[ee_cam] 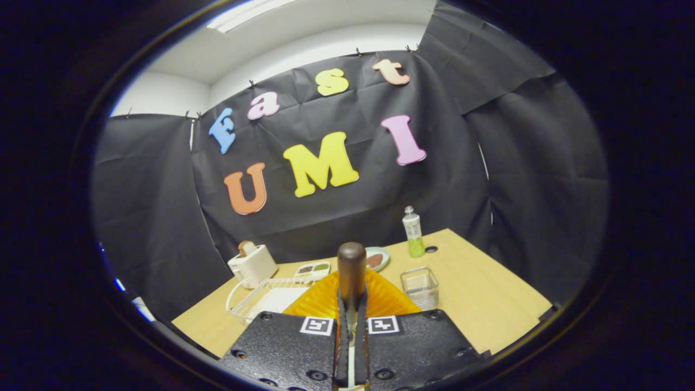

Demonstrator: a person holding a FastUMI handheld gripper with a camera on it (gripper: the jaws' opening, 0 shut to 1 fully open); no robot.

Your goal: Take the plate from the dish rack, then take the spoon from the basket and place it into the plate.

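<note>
Fingers [352,304] clenched on spoon [352,266] (brown handle upright) above orange plate [388,298].

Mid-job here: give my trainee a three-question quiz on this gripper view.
1. True or false: the gripper is shut on the spoon's dark brown wooden handle.
2. What lies right beyond the fingers? A) orange ribbed plate B) blue bowl C) red cup
3. Fill in: the green squeeze bottle stands on the light wooden table, beyond the clear wire ____.

Key: 1 true; 2 A; 3 basket.
</note>
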